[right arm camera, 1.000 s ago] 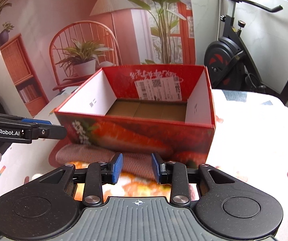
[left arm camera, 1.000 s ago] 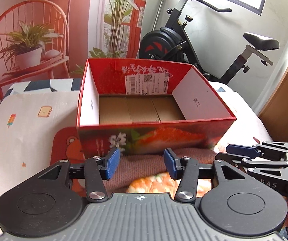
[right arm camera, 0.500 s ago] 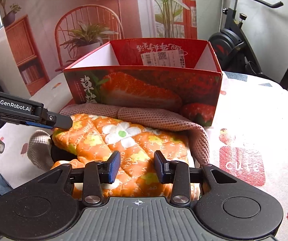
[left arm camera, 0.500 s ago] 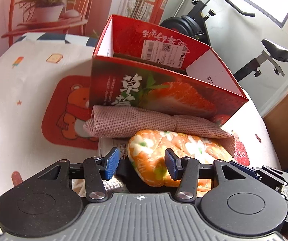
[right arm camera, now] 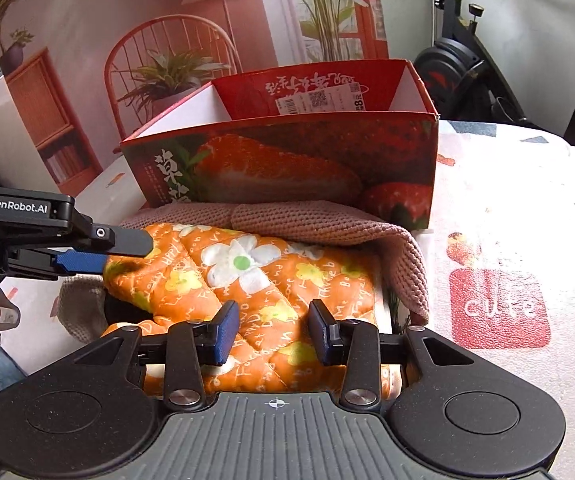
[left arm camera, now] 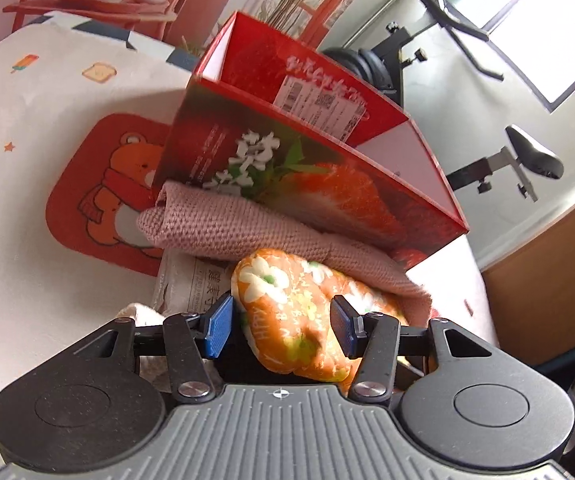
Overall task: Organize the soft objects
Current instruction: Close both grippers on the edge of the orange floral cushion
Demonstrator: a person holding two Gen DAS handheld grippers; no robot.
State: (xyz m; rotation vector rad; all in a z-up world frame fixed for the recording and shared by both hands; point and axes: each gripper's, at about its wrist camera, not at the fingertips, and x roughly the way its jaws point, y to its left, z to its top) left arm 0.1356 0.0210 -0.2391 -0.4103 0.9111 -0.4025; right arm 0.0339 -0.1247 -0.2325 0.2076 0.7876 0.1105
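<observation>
On the cloth-covered table point(right arm camera: 527, 200) a red strawberry-printed box point(right arm camera: 287, 160) stands open, a white barcode label point(right arm camera: 319, 100) stuck on its inner far wall with "8元" printed at one end. Against its near wall lies a pink knitted cloth point(left arm camera: 223, 232), and in front of that the orange flowered quilted piece point(right arm camera: 263, 276), covered in small white lettering such as "HAPPY". The tablecloth shows a red patch reading "cute" point(right arm camera: 499, 308). The left gripper point(left arm camera: 279, 326), its side marked "GenRobot.AI", stands half-open around the orange piece's end. The right gripper point(right arm camera: 273, 332), jaws just been opening, straddles the same piece without pressing it.
</observation>
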